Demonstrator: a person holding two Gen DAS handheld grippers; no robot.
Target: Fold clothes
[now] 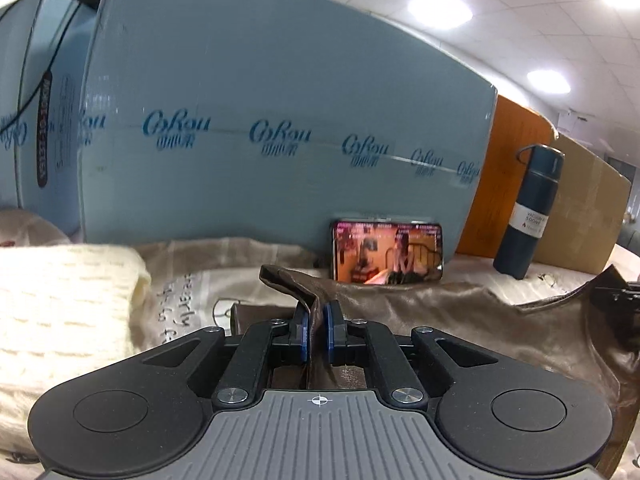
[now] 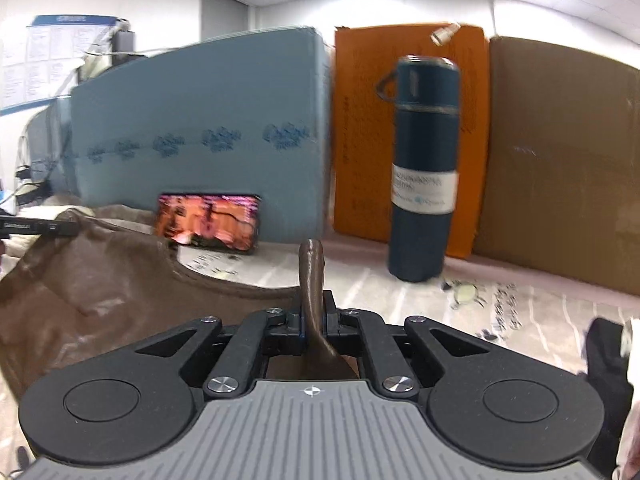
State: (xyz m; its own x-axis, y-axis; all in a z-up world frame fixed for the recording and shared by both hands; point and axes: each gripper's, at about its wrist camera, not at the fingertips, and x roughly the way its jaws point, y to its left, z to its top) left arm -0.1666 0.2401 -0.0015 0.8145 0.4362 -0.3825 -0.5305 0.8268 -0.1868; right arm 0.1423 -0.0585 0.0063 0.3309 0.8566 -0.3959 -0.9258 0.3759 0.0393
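Brown shirt (image 1: 460, 320) lies spread out in front of the phone (image 1: 387, 251), not folded yet, with each hand-held gripper, left (image 1: 316, 330) and right (image 2: 314, 320), pinched tight on a top corner.

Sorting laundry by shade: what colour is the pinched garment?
Brown garment, clearest in the right wrist view.

The left tongs (image 1: 316, 326) pinch a raised fold of the brown garment (image 1: 440, 312). Beyond the garment, a lit phone (image 1: 387, 251) leans against the pale blue box (image 1: 280, 120); a dark flask (image 1: 530, 212) stands right of the phone, a cream knit (image 1: 60, 300) lies left.
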